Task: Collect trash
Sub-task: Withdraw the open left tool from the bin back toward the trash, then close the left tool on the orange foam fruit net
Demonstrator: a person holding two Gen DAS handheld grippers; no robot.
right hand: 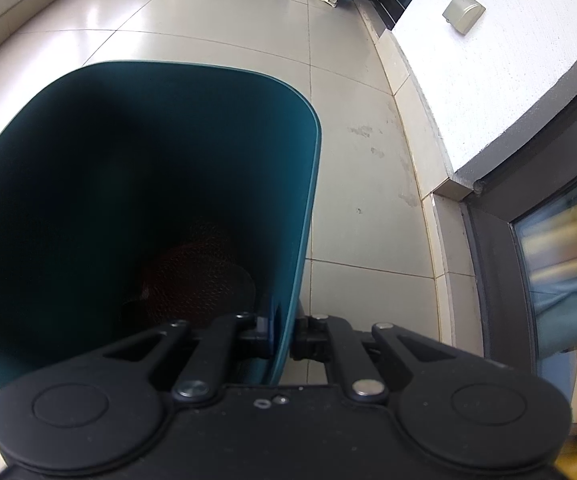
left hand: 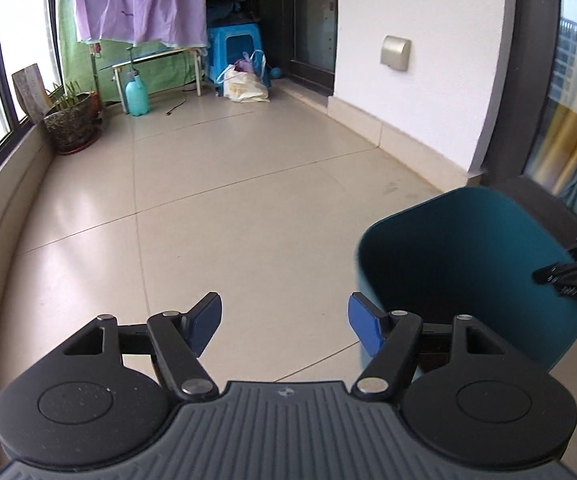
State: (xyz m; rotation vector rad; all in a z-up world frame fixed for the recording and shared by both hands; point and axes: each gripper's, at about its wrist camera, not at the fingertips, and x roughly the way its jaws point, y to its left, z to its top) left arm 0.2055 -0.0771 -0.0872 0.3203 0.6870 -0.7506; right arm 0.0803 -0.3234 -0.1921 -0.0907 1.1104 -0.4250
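Teal: one bin, wall pinched in right tongs; left tongs agape, empty.

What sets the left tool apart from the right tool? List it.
1. The left tool is open; the right tool is shut on the bin wall.
2. The left tool holds nothing and hangs over floor; the right tool grips the bin.
Both have black linkages.

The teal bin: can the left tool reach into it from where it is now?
Probably yes. The left tool is open and empty beside the teal bin, whose mouth is uncovered; the right tool only pinches its wall.
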